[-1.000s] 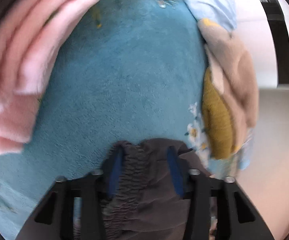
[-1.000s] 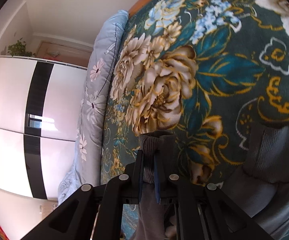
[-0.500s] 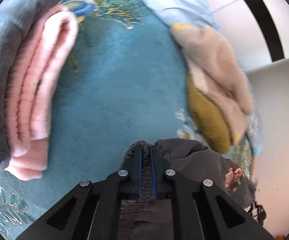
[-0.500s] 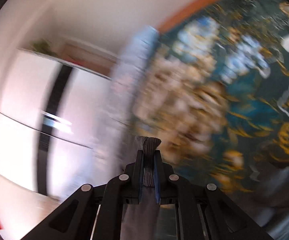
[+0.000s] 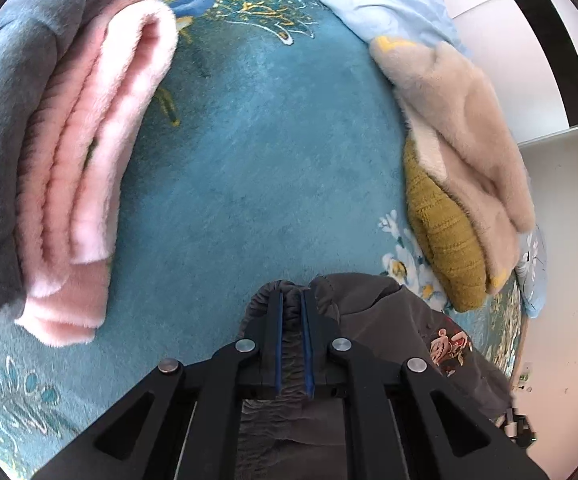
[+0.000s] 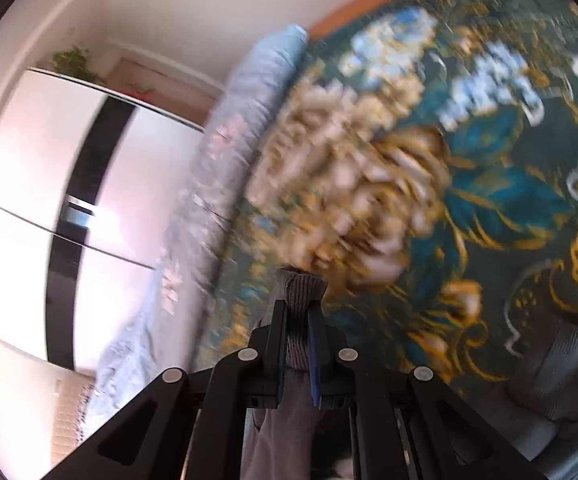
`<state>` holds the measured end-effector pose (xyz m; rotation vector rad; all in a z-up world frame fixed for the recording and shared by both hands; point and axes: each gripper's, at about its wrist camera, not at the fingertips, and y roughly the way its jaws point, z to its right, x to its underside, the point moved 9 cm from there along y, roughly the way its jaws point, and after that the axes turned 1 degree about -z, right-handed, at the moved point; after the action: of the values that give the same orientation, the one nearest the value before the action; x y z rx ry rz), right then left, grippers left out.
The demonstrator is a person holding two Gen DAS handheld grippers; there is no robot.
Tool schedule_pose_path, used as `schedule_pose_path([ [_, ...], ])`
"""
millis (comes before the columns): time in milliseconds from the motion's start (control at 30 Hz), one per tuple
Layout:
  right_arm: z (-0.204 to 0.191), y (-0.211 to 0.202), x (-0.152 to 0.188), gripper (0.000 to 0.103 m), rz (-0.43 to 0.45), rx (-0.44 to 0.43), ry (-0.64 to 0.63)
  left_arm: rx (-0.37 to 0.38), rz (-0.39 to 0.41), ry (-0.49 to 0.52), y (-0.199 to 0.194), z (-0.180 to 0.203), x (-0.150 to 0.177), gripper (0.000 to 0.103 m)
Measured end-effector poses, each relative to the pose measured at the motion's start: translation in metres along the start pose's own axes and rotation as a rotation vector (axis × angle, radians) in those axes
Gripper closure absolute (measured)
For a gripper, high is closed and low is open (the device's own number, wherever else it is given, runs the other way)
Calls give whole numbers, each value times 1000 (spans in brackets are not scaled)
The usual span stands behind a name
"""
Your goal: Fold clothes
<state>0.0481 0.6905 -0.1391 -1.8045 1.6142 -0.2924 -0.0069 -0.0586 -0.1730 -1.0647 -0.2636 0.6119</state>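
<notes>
Both tongs (image 5: 291,312) (image 6: 300,320) clamped on garment (image 5: 381,312)

no readable text, labels, brands or numbers anywhere

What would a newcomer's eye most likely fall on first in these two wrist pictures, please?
Probably the left hand-held gripper shut on a dark grey garment low in its view, over a teal blanket. Folded pink fleece lies to the left. In the other view, the right hand-held gripper pinches grey ribbed cloth above big floral bedding.
</notes>
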Motion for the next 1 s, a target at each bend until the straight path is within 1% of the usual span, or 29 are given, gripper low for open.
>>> schedule_pose_path([
  [33, 12, 6, 6, 92, -24, 32, 14, 0, 1, 2, -3, 3, 1, 94],
  [133, 40, 13, 17, 89, -82, 83, 89, -24, 9, 38, -17, 8, 6, 93],
  [167, 39, 10, 15, 89, -88, 79, 102, -26, 9, 51, -19, 10, 8, 92],
  [200, 37, 7, 12, 87, -93, 77, 111, -21, 8, 63, -21, 14, 11, 91],
  [233, 33, 2, 11, 77, -98, 86, 99, -14, 3, 67, -24, 14, 14, 88],
  [267, 27, -6, 10, 70, -95, 103, 77, -6, -4, 64, -27, 12, 18, 83],
  [300, 19, -19, 11, 53, -76, 116, 50, 2, -7, 68, -32, 10, 22, 81],
  [333, 11, -30, 12, 47, -59, 125, 26, 11, -7, 76, -37, 7, 25, 77],
  [367, 5, -36, 12, 46, -48, 118, 22, 19, -7, 84, -42, 5, 29, 72],
  [400, -1, -42, 20, 44, -35, 99, 24, 22, -2, 98, -46, 4, 32, 70],
  [467, -5, -48, 36, 44, -25, 78, 60, 18, 9, 153, -55, 2, 38, 62],
  [567, -5, -47, 64, 44, -23, 63, 133, 39, 13, 202, -70, -8, 50, 59],
  [633, -7, -48, 85, 44, -43, 78, 126, 48, 19, 197, -82, -20, 55, 56],
  [700, -9, -55, 104, 44, -50, 101, 110, 47, 17, 156, -82, -27, 62, 53],
  [767, -10, -71, 114, 44, -25, 101, 111, 44, 12, 106, -78, -34, 70, 52],
  [867, -7, -99, 120, 41, 27, 99, 125, 40, 4, 32, -73, -44, 82, 51],
  [900, -4, -106, 121, 40, 34, 104, 129, 38, 2, 7, -71, -47, 85, 50],
  [933, -2, -111, 123, 40, 40, 108, 133, 37, 0, -17, -69, -50, 89, 48],
  [1000, 0, -115, 127, 40, 34, 118, 131, 41, -9, -63, -66, -56, 97, 46],
])
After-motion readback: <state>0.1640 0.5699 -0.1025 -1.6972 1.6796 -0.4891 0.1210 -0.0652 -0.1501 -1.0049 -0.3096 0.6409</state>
